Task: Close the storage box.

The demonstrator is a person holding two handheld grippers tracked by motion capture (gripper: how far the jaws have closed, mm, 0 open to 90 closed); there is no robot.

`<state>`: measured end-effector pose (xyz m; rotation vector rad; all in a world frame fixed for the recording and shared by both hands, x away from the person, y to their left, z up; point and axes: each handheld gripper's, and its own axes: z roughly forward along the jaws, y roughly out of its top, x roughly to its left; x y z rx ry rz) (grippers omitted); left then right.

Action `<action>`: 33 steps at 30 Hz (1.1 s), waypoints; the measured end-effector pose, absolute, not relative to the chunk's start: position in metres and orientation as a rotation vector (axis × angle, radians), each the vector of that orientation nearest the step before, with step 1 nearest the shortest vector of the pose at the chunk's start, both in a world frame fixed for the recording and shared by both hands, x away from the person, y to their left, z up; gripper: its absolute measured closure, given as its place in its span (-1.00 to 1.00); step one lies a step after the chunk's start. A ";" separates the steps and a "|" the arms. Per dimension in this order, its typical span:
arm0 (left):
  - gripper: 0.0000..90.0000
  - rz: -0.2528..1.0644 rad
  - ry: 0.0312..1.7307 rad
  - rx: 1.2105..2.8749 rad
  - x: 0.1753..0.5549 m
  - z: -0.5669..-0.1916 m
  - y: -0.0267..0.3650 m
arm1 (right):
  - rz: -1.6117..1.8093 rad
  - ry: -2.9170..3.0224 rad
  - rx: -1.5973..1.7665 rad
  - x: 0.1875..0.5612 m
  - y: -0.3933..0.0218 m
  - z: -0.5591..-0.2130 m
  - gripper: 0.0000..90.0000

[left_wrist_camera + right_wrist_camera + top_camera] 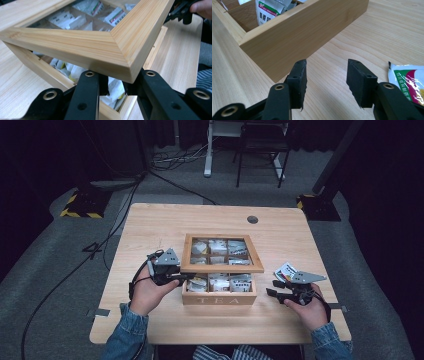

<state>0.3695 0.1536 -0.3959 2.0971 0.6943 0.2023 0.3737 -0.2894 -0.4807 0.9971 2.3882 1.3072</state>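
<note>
High view shows a wooden tea box (219,296), lettered TEA on its front wall, standing in the middle of the tabletop (150,225) with its glass-paned lid (221,268) part-raised, so the front row of tea bags (220,282) shows beneath the lid's near rail while the back rows are seen through the pane. The left gripper (176,277) is at the lid's front left corner, and the left gripper view explains the hold: the lid's mitred corner (125,62) sits on and between the two black jaws, which are spread to either side of it; whether they pinch the wood or merely prop it from below I cannot tell. The lid seems to be held this way to keep the compartments reachable from the front. The right gripper (277,288) waits just right of the box, apart from it, jaws parted wide with nothing between them; in the right gripper view its jaws hover low over bare wood, aimed toward the box's side wall (297,32). A loose tea sachet (286,271) lies flat on the tabletop beside that gripper, out of the box, most likely either just taken from it or due to go in.
</note>
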 end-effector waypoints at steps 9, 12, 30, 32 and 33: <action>0.71 0.192 0.705 2.182 0.366 -0.402 0.151 | 1.323 2.391 0.988 0.377 -0.287 -0.480 0.15; 0.72 0.186 0.711 2.209 0.365 -0.405 0.150 | 1.324 2.396 0.984 0.379 -0.285 -0.480 0.15; 0.71 0.179 0.729 2.374 0.364 -0.413 0.140 | 1.331 2.395 0.987 0.379 -0.284 -0.480 0.15; 0.70 0.168 0.735 2.382 0.364 -0.413 0.140 | 1.331 2.395 0.987 0.379 -0.284 -0.480 0.14; 0.70 0.168 0.735 2.382 0.364 -0.413 0.140 | 1.331 2.395 0.987 0.379 -0.284 -0.480 0.14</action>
